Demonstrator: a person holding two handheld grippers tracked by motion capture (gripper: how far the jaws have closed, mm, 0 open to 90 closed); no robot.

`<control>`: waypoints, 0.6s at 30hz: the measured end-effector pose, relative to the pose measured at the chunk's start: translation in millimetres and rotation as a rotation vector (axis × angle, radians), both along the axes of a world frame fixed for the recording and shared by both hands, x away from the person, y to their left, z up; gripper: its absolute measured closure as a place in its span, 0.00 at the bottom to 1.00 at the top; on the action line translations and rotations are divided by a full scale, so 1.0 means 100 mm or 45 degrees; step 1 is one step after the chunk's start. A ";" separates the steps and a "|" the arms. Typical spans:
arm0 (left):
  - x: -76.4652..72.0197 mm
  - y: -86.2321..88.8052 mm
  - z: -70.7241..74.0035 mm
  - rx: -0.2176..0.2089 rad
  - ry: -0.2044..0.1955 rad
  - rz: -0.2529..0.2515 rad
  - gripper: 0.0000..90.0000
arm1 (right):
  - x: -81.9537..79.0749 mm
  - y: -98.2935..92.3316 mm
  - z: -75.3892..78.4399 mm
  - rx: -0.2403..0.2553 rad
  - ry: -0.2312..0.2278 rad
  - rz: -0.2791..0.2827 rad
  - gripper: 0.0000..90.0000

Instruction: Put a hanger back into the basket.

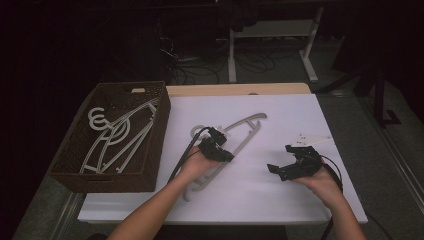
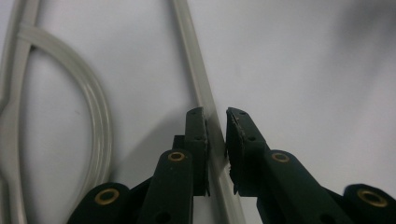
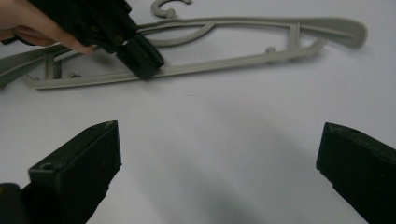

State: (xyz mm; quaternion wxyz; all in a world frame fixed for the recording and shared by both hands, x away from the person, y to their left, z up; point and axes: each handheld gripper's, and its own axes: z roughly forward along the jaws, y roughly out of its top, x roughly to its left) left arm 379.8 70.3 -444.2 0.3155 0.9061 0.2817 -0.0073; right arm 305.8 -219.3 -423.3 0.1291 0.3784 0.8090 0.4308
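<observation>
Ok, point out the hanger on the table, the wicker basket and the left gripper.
hanger on the table (image 3: 224, 65): right gripper view, on its lower bar.
wicker basket (image 1: 161, 117): high view, on its right wall.
left gripper (image 2: 217, 135): left gripper view, midway between its tips, which close on the hanger's bar.

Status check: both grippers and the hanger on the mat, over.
Left gripper shut on hanger bottom bar, hanger flat on white mat. Right gripper open, holding nothing, apart from hanger. Basket with more hangers at left; path clear.

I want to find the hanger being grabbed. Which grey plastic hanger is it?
The grey plastic hanger lying on the white table, with the left gripper closed around its bottom bar. The other grey hangers lie untouched inside the brown woven basket.
</observation>
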 end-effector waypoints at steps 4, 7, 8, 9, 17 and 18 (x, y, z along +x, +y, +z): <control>-0.14 0.04 0.00 -0.013 0.031 -0.069 0.90 | 0.00 0.00 0.00 -0.004 -0.001 0.000 0.00; -0.26 0.06 0.01 -0.007 0.031 -0.115 0.90 | 0.00 0.00 0.00 -0.005 -0.001 -0.002 0.00; -0.29 0.07 0.01 -0.009 0.033 -0.133 0.90 | 0.00 0.00 0.00 -0.005 0.000 -0.004 0.00; -0.31 0.07 0.00 -0.004 0.029 -0.144 0.90 | 0.00 0.00 0.00 -0.005 0.000 -0.005 0.00; -0.32 0.30 0.15 -0.133 -0.054 -0.096 0.68 | -0.02 0.00 0.00 -0.007 0.004 -0.011 0.00; -0.33 0.36 0.20 -0.157 -0.066 -0.088 0.66 | -0.02 0.00 0.00 -0.007 0.004 -0.014 0.00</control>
